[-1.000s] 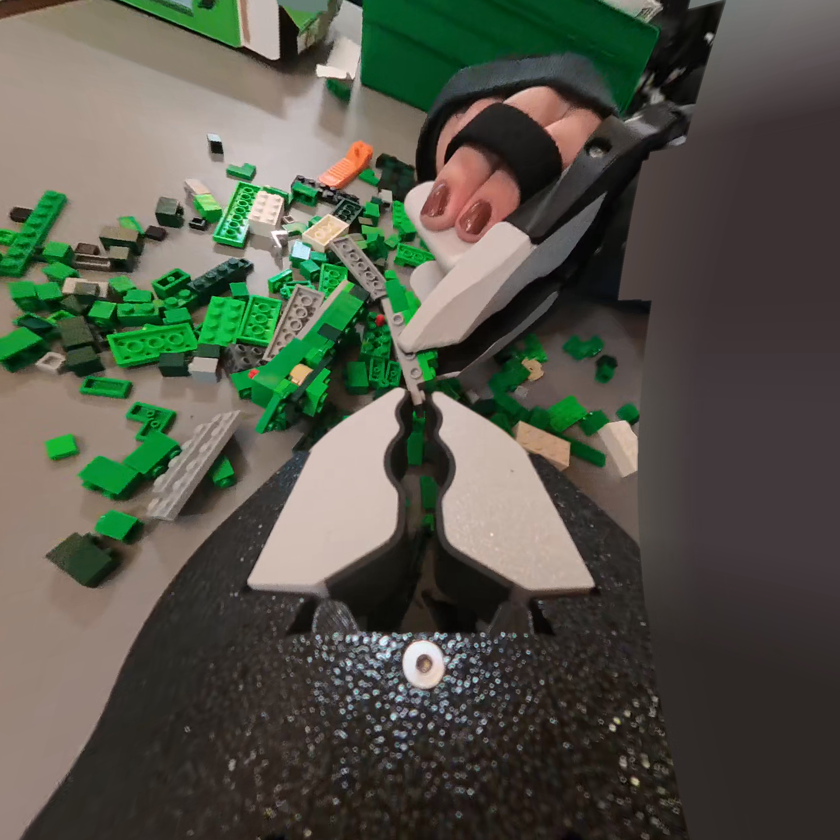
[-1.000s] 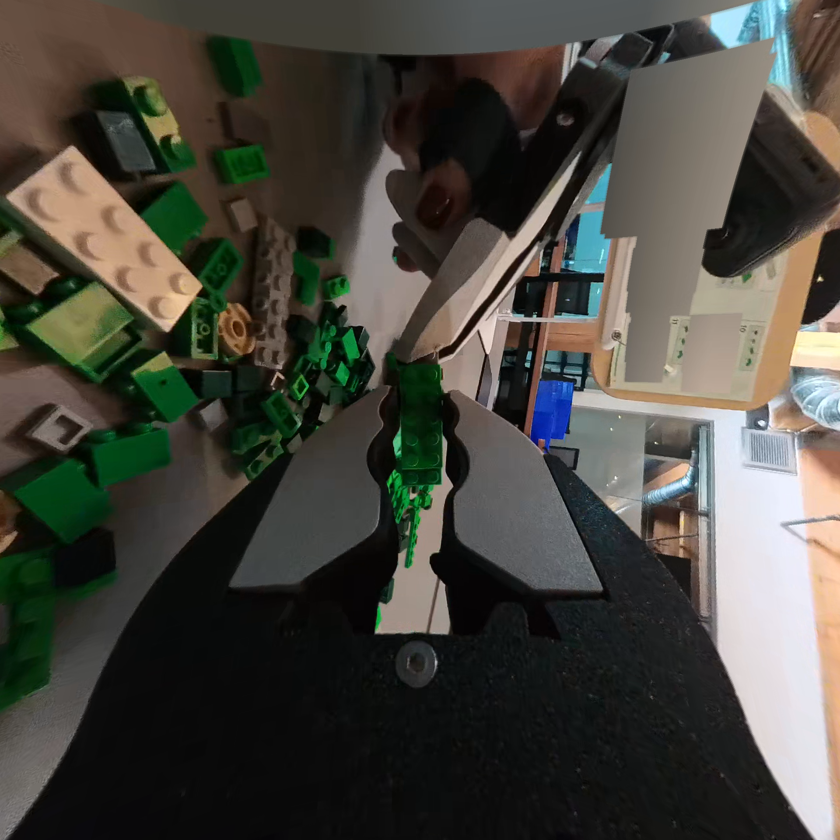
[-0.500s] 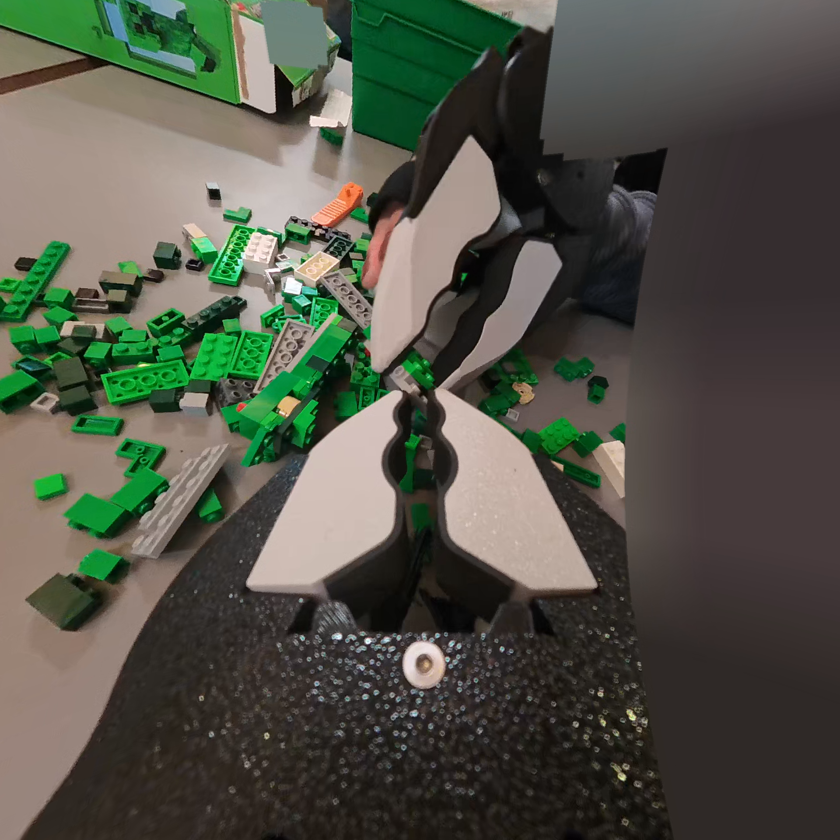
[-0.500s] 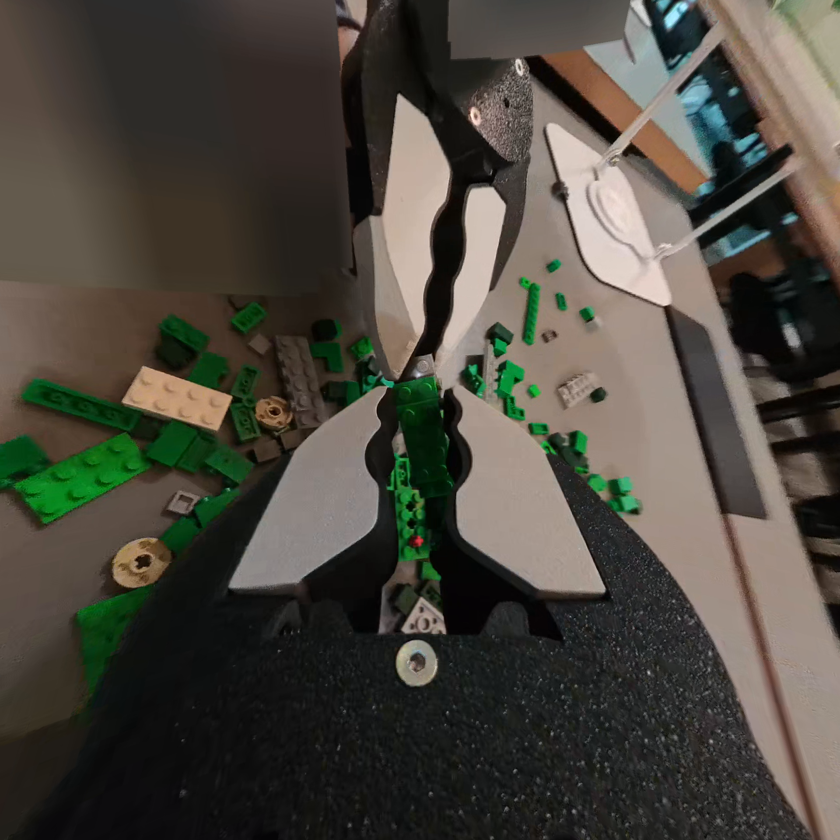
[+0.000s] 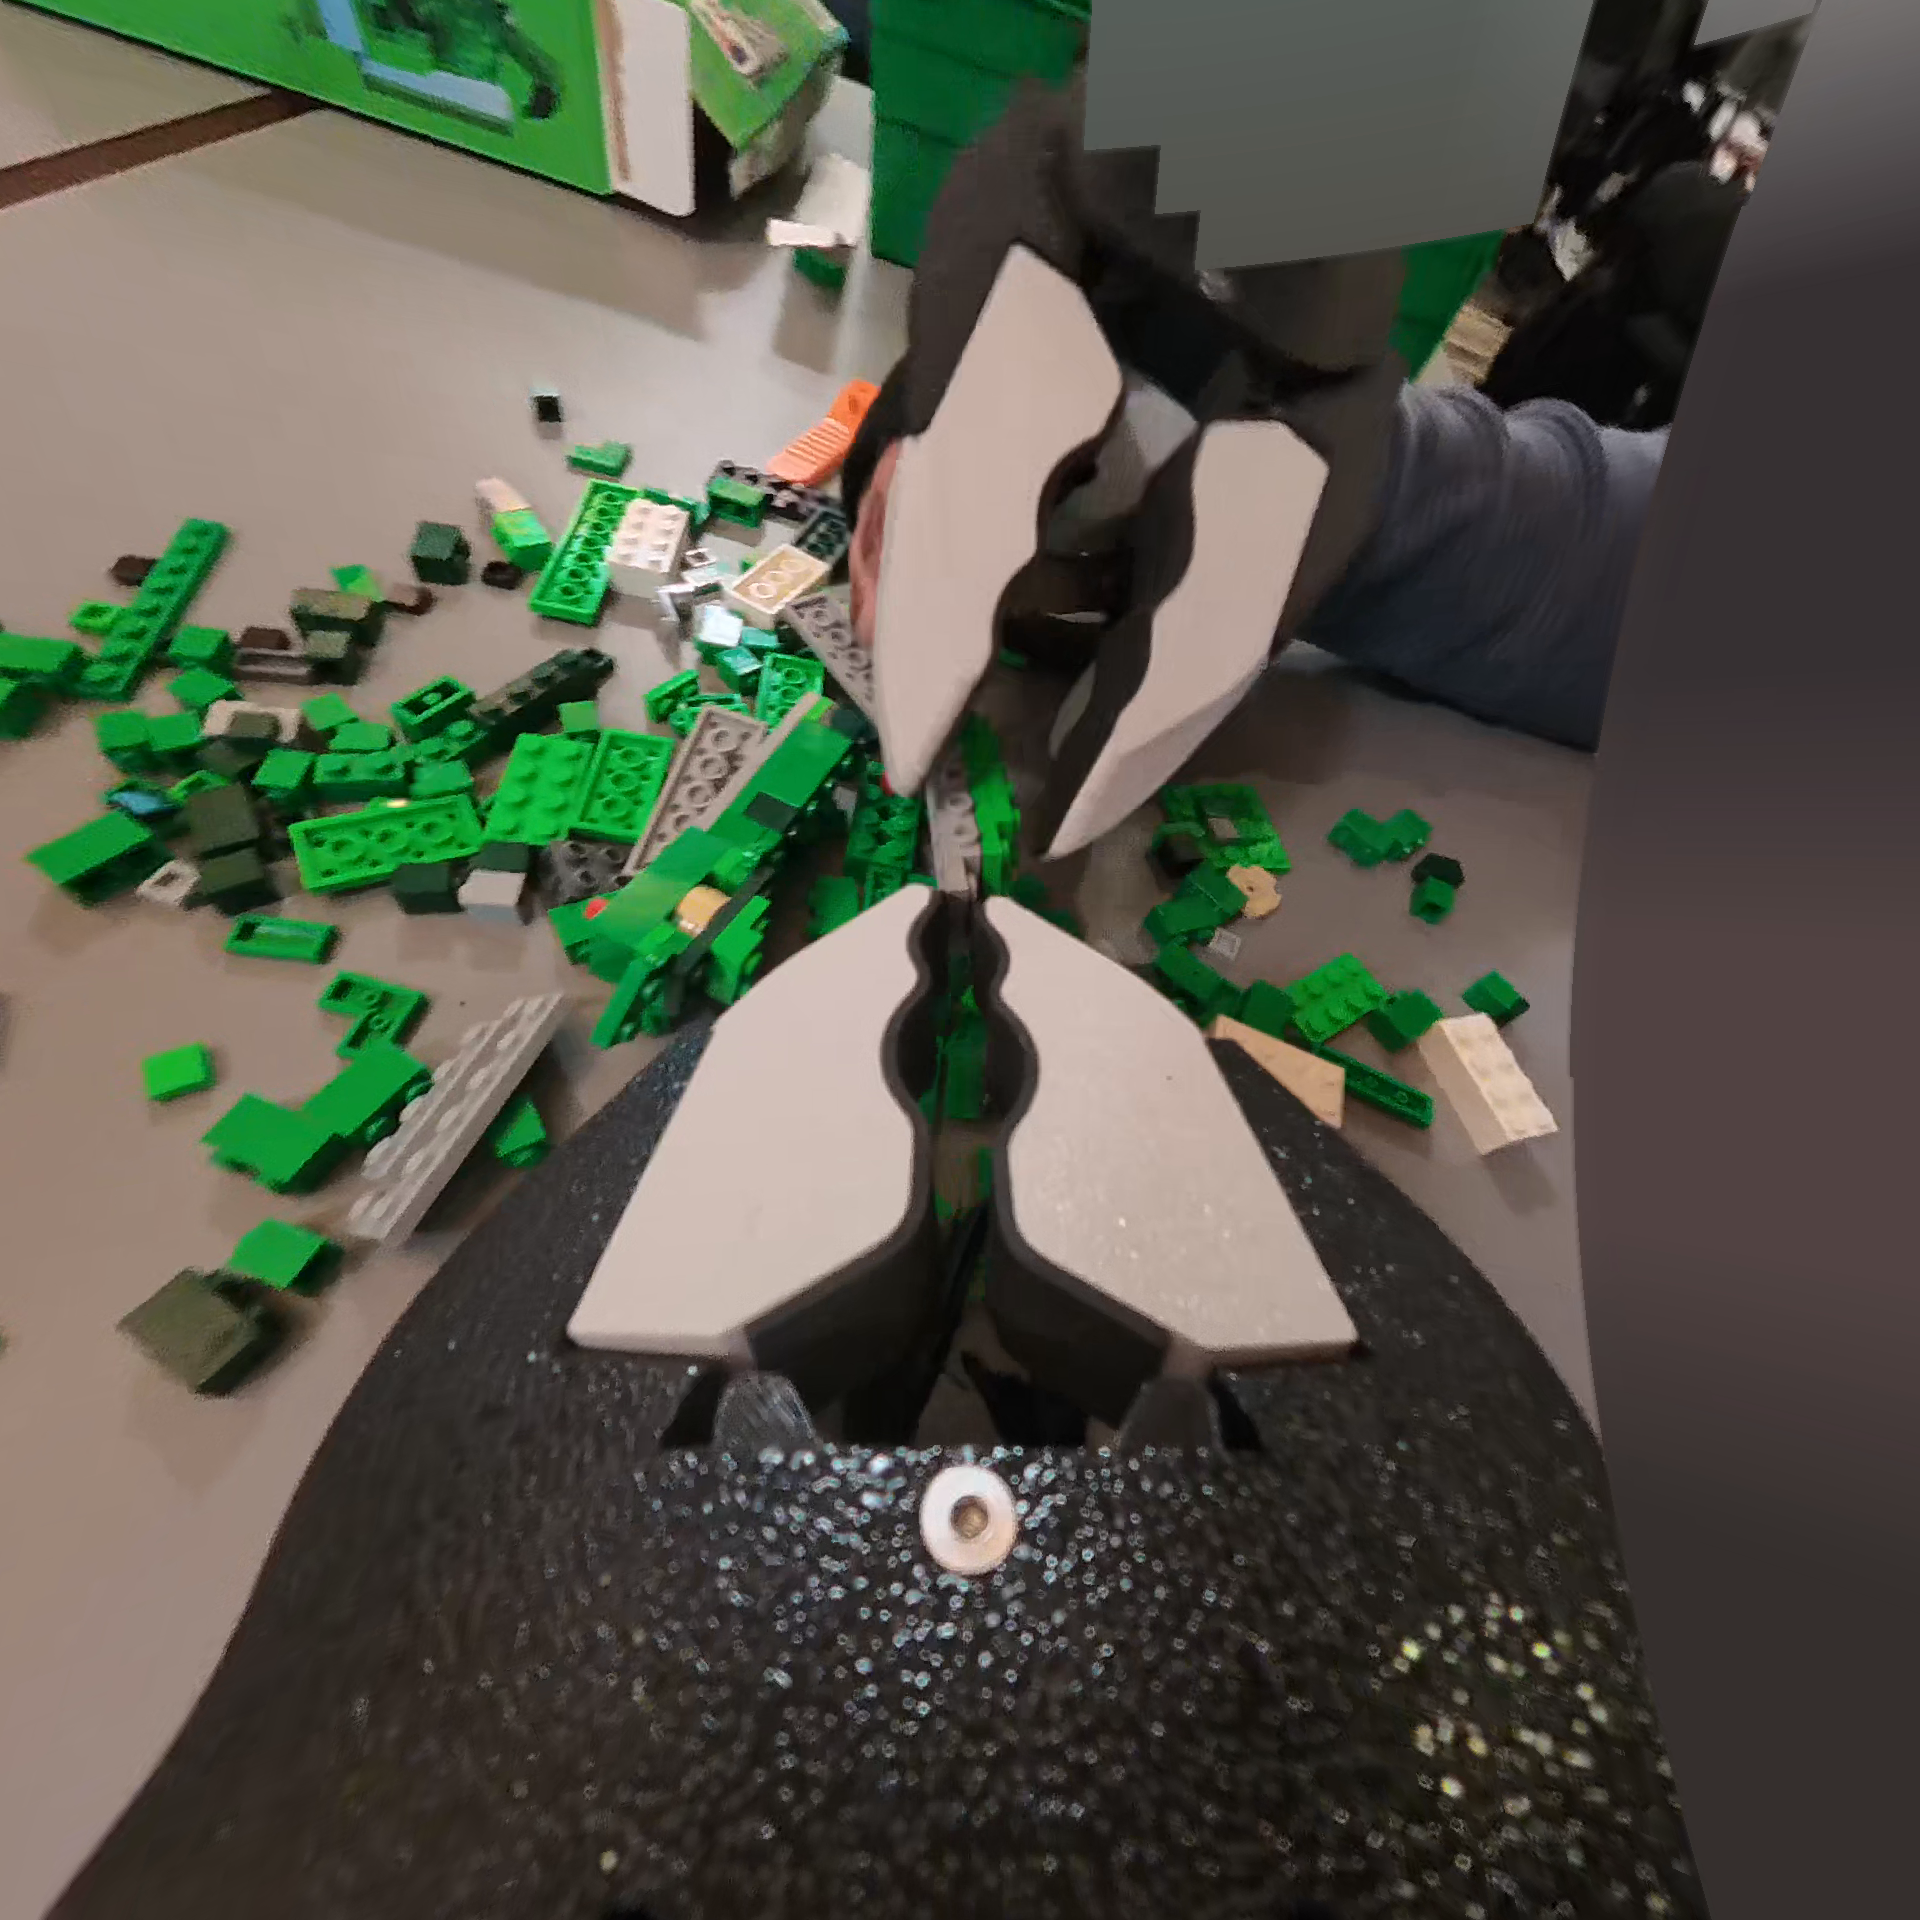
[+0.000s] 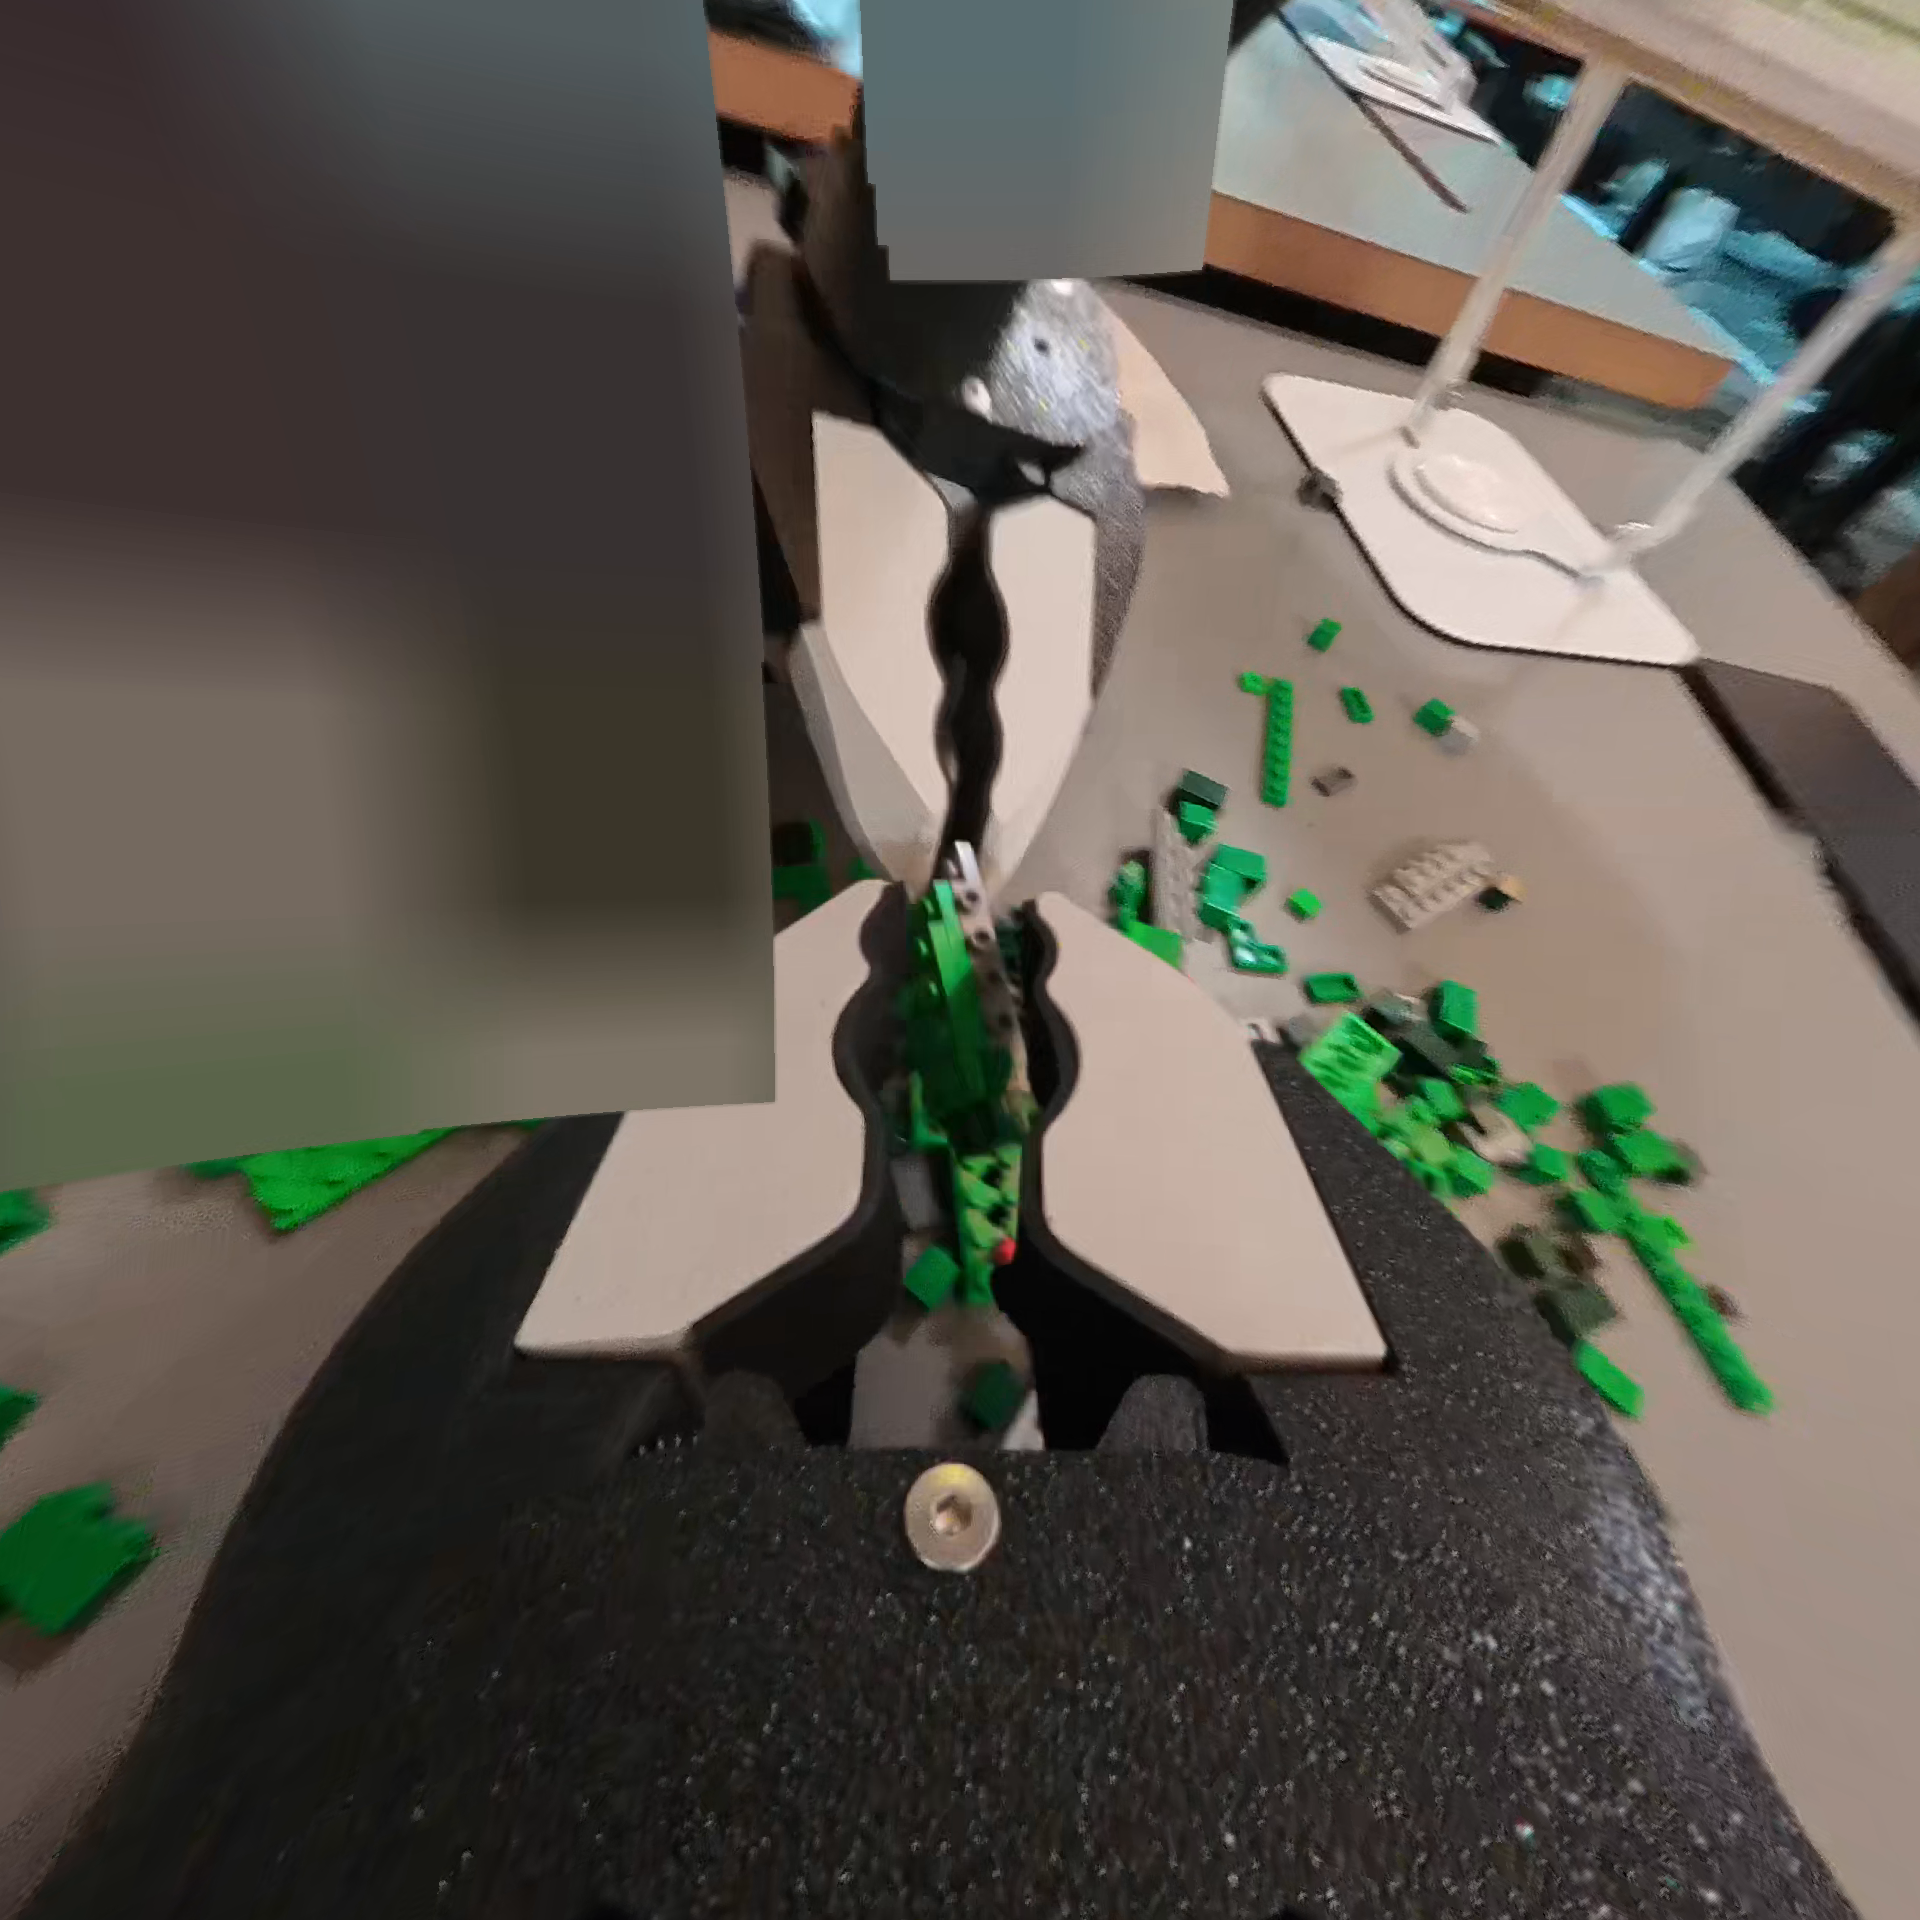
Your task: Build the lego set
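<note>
Currently both grippers meet tip to tip above the grey table (image 5: 312, 312). Left gripper (image 5: 958, 902): fingers pinched together on the end of a thin grey plate (image 5: 951, 821). Right gripper (image 6: 961, 902): fingers spread slightly, with a green brick assembly (image 6: 951, 1023) lodged in the gap; firm grip or not, cannot tell. Grey plate lies against the assembly. Loose green, grey and white bricks (image 5: 436, 821) scattered below; orange brick separator (image 5: 826, 436) and green box (image 5: 499, 83) farther back.

Two grippers show, the left gripper (image 5: 958, 902) and the right gripper (image 6: 956, 902). One orange brick separator (image 5: 828, 435) lies at twelve o'clock of the loose bricks (image 5: 395, 831), too many to count. One green box (image 5: 499, 73) stands at eleven o'clock, one white stand base (image 6: 1475, 520) at two.
</note>
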Available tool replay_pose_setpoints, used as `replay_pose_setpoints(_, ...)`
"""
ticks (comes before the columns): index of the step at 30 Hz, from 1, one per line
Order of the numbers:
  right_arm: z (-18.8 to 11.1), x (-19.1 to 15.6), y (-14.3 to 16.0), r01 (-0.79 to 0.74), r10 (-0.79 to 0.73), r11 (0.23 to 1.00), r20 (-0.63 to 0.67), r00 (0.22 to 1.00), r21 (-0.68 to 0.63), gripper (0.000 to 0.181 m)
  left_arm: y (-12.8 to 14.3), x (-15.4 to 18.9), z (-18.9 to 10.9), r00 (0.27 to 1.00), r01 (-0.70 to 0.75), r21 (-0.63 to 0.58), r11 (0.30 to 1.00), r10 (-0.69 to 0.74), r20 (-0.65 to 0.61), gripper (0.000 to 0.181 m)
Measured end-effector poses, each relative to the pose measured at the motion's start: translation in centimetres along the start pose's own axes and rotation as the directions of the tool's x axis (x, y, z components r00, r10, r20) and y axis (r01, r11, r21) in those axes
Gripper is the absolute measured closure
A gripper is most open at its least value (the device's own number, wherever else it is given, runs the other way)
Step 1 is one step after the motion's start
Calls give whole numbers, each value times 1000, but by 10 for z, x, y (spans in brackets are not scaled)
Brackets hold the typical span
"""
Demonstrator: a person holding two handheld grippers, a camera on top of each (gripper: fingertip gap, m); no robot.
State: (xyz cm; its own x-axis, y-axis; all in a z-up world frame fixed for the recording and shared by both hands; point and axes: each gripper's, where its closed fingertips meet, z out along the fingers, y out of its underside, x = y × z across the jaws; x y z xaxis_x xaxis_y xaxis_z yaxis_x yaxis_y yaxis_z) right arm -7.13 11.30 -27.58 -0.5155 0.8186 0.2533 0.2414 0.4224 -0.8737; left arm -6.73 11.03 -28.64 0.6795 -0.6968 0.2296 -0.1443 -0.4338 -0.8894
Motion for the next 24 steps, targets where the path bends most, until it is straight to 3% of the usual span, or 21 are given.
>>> replay_pose_setpoints(2,1,6,6,150,-158,985,-91,983,-86,150,-2,-6,-4,997,81,30,996,-81,1,177)
replay_pose_setpoints(6,4,14,4,455,-516,848,-234,824,-270,160,-8,-7,-10,958,278,97,956,-268,-106,178)
replay_pose_setpoints(8,5,15,3,468,-542,829,-230,808,-306,162,-9,-8,-12,950,300,103,948,-288,-120,178)
replay_pose_setpoints(11,2,10,1,287,-317,940,-164,934,-184,161,-10,-3,-12,972,218,108,970,-206,-109,177)
replay_pose_setpoints(14,1,7,6,81,-87,993,-67,994,-87,161,-10,-2,-9,989,137,98,986,-131,-69,175)
replay_pose_setpoints(19,1,3,6,-155,155,988,74,985,-11,161,-12,-1,-9,995,89,107,990,-84,-58,174)
replay_pose_setpoints(24,-2,-1,4,-281,275,960,185,944,7,161,-13,2,-8,997,55,113,992,-49,-61,175)
